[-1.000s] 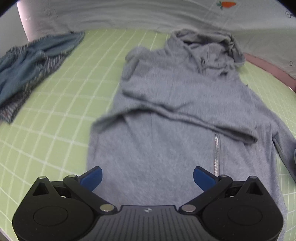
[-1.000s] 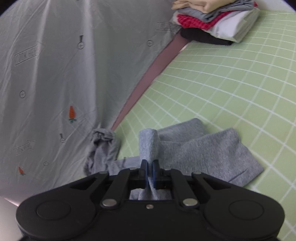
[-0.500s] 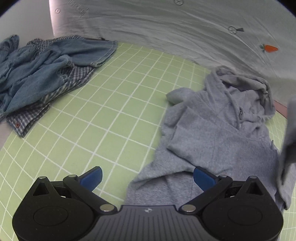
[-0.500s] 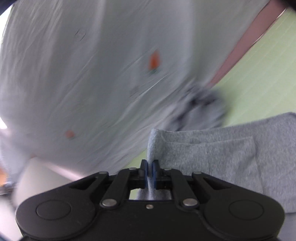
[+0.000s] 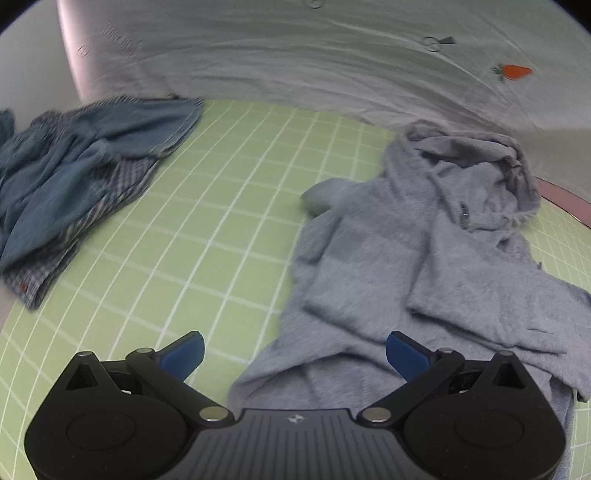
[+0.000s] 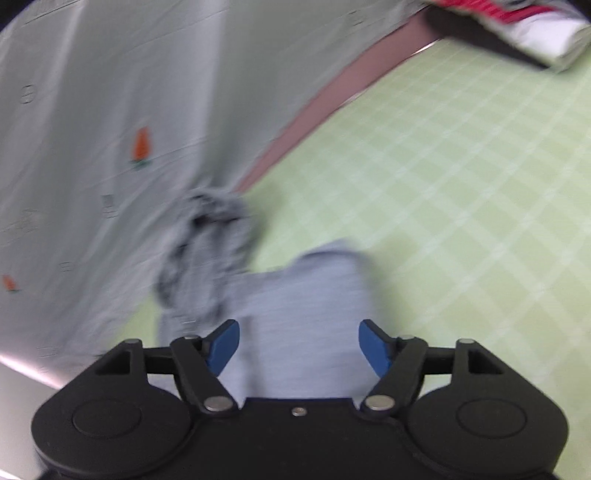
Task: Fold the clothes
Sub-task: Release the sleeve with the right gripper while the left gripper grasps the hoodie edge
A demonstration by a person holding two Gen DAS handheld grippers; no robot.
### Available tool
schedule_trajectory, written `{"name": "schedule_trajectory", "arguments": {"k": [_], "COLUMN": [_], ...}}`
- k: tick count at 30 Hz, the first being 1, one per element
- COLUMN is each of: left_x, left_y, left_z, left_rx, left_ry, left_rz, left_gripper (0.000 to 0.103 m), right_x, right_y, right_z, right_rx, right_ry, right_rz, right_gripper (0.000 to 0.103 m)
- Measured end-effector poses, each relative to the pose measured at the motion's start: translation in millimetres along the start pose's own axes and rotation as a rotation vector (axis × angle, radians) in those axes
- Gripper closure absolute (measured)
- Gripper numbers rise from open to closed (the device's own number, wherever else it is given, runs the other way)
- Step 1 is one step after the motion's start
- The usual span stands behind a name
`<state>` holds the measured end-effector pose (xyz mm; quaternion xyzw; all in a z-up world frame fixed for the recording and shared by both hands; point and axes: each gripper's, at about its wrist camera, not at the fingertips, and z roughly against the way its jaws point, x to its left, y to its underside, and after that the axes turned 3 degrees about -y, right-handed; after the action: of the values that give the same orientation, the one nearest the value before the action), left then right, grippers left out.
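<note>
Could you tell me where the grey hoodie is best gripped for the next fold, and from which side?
Probably the grey hoodie at its flat hem corner near the left gripper, approached from the bare mat side: the edge lies exposed there, whereas the hood is bunched.

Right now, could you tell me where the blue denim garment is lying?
In the left wrist view the blue denim garment lies crumpled at the left edge of the green grid mat, well apart from the grey hoodie.

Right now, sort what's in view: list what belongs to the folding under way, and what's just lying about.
In the job:
- grey hoodie
- right gripper, jaws opening above its sleeve
- left gripper, open

Lying about:
- blue clothes heap
- folded stack
- carrot-print sheet
</note>
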<state>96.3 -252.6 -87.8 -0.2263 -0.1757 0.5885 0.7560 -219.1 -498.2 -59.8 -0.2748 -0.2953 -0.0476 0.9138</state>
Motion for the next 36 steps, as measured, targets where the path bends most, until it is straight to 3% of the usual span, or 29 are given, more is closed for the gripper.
{"name": "schedule_trajectory", "arguments": {"k": [6,10,12,14,19,22,24,29,36], "left_x": [-32,-50,-59,-69,-94,-103,-104,-93,-70], "left_y": [-22,-33,-37,-40,-42,-42,-42,-45,-58], "left_z": [-8,-19,-28,-36,-54,-62,-61,-51,-6], "left_rx": [-0.020,-0.013,0.009,0.029,0.045,0.054,0.041,0.003,-0.110], "left_ry": [0.041,0.120,0.169,0.206,0.242,0.269,0.270,0.302,0.335], "left_rz": [-0.083,-0.118,-0.143,-0.178,-0.263,-0.290,-0.297,-0.266,-0.127], "left_gripper": [0.000,0.008,0.023,0.032,0.039,0.061,0.091,0.096,0.097], "right_x": [-23,-26,-27,-27,-22,-22,-24,-17,8], "right_y": [8,14,16,17,17,18,18,23,40], "right_z": [8,7,3,-2,-9,-9,-9,-1,-5], "right_rx": [-0.009,0.004,0.019,0.037,0.053,0.054,0.054,0.048,0.092], "right_ry": [0.233,0.269,0.271,0.271,0.280,0.292,0.297,0.266,0.203], "right_rz": [0.157,0.237,0.252,0.263,0.291,0.295,0.296,0.325,0.469], "right_gripper": [0.020,0.019,0.019,0.019,0.019,0.019,0.019,0.018,0.016]}}
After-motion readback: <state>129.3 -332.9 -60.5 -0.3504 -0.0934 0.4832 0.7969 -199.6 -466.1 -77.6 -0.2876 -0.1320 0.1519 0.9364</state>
